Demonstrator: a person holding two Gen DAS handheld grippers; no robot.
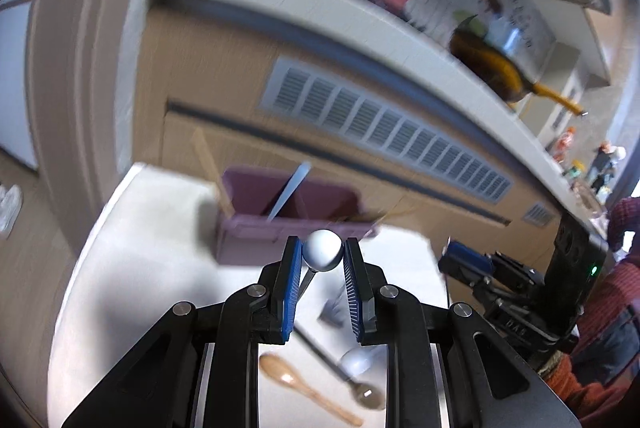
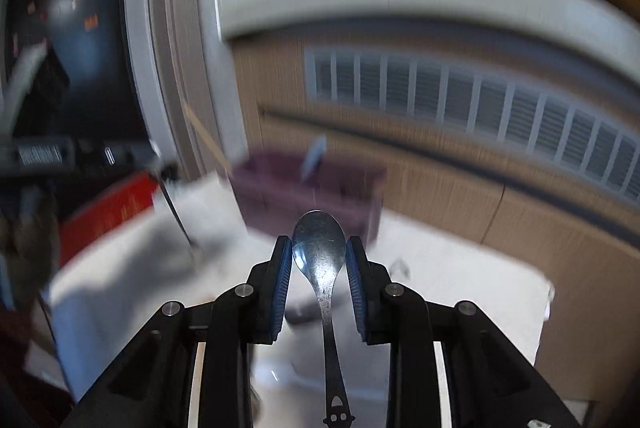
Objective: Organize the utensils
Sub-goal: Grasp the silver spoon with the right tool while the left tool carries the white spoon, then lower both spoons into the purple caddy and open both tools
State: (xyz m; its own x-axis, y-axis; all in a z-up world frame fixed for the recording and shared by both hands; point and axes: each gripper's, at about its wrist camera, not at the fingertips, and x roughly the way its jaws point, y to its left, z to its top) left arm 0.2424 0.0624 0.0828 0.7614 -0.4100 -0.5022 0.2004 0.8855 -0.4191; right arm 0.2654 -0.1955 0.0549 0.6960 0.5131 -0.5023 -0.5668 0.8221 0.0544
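Observation:
My left gripper point(image 1: 322, 254) is shut on a white round-bowled spoon point(image 1: 322, 250), held above the white table point(image 1: 132, 268). My right gripper point(image 2: 319, 256) is shut on a metal spoon point(image 2: 319, 248), its bowl between the blue pads and its handle hanging toward the camera. A purple utensil bin point(image 1: 288, 216) stands at the table's far edge, ahead of both grippers; it also shows in the right wrist view point(image 2: 312, 187). A pale utensil point(image 1: 288, 191) and a wooden stick point(image 1: 210, 167) lean in the bin. The right gripper shows in the left wrist view point(image 1: 468, 262).
On the table below the left gripper lie a wooden spoon point(image 1: 308, 390), a dark-handled spoon point(image 1: 344, 368) and a white spoon point(image 1: 356, 360). A wooden cabinet with a vent grille point(image 1: 384, 127) stands behind the table. A red box point(image 2: 108, 211) sits at the left.

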